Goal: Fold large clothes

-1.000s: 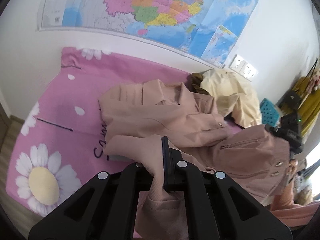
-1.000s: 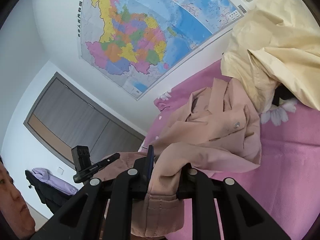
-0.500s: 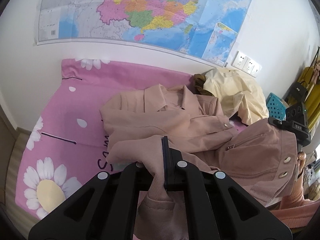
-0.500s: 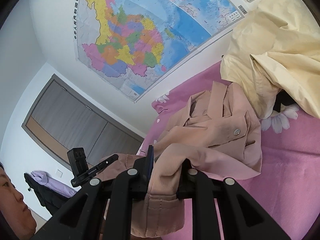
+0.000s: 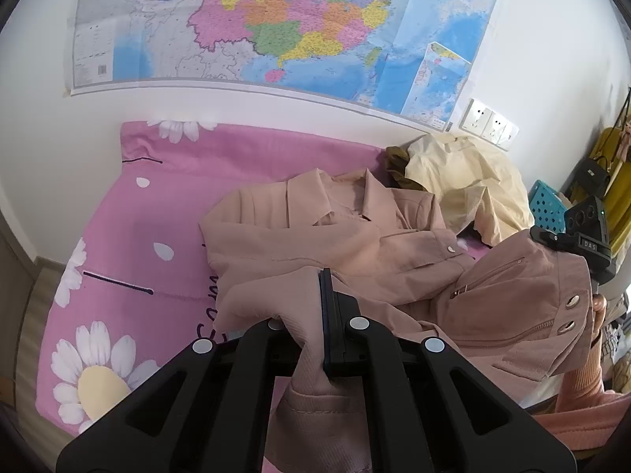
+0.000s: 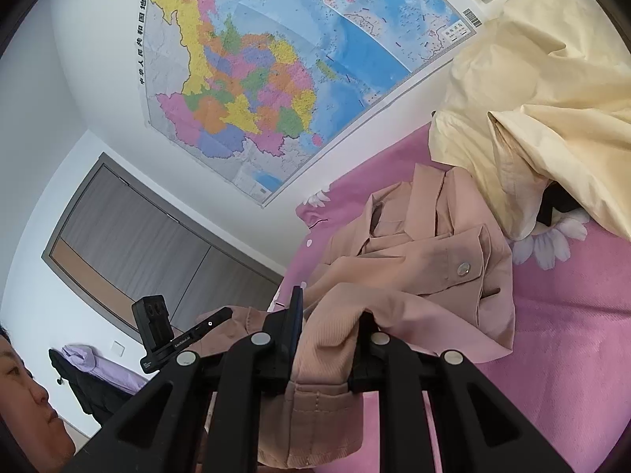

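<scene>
Since the earlier frames, both wrist views had tilted up a bit, so more of the wall map [image 5: 276, 27] showed above the bed; the pink jacket [image 5: 315, 236] looked to have been drawn slightly nearer the grippers, though the fisheye bend made that hard to judge.

Left gripper [image 5: 326, 307] was clamped tight on a fold of the jacket's hem, jaws fully together w/ cloth pinched between them and the hem hanging below. Right gripper [image 6: 327, 335] was closed on a thicker bunch of the same jacket's hem edge, jaws held a little apart by the fabric, and the stitched edge draped down between its arms.

Relative to the jacket: it lay on the pink daisy-print bedsheet [image 5: 118, 276], collar toward the map wall, upper body flat on the sheet and the lower part lifted off the sheet toward both grippers. Cream garment [image 5: 465, 181] was heaped just beyond the jacket's collar on the right side in the left wrist view, touching or nearly touching it. Wall sockets [image 5: 489, 124] sat on the wall past the cream heap. Blue perforated basket [image 5: 546, 213] stood further right of the jacket. In the right wrist view a grey wardrobe [image 6: 138, 244] stood well apart from the jacket, on its left.
</scene>
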A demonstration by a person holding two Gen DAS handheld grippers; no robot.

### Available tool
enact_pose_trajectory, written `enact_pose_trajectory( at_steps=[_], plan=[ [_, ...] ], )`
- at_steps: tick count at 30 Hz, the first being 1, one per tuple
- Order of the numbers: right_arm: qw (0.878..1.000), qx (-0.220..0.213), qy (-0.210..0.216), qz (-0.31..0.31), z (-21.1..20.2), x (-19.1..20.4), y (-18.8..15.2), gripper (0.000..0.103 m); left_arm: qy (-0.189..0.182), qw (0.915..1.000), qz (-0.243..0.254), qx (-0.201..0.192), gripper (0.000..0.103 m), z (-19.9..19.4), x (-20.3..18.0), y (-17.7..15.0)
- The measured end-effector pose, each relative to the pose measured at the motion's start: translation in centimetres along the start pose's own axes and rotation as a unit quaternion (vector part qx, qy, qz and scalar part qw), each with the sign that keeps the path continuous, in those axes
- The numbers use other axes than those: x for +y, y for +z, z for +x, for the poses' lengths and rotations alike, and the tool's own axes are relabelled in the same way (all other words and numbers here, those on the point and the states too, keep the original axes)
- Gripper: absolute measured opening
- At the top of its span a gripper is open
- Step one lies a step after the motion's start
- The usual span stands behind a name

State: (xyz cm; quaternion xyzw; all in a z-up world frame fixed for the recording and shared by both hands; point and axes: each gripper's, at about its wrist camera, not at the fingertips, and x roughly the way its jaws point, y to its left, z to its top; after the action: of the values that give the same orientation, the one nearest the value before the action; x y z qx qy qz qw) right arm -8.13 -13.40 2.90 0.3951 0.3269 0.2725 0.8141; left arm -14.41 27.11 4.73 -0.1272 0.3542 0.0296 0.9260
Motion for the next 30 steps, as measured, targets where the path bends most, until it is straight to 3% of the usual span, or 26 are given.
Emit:
enact_pose_trajectory(
  at_steps=[30],
  plan=[
    [1.000,0.001,-0.013,0.017,1.8,-1.0,3.5,0.017,-0.006,0.9990,-0.043,0.009,0.004,2.2,3.0,2.8]
  ],
)
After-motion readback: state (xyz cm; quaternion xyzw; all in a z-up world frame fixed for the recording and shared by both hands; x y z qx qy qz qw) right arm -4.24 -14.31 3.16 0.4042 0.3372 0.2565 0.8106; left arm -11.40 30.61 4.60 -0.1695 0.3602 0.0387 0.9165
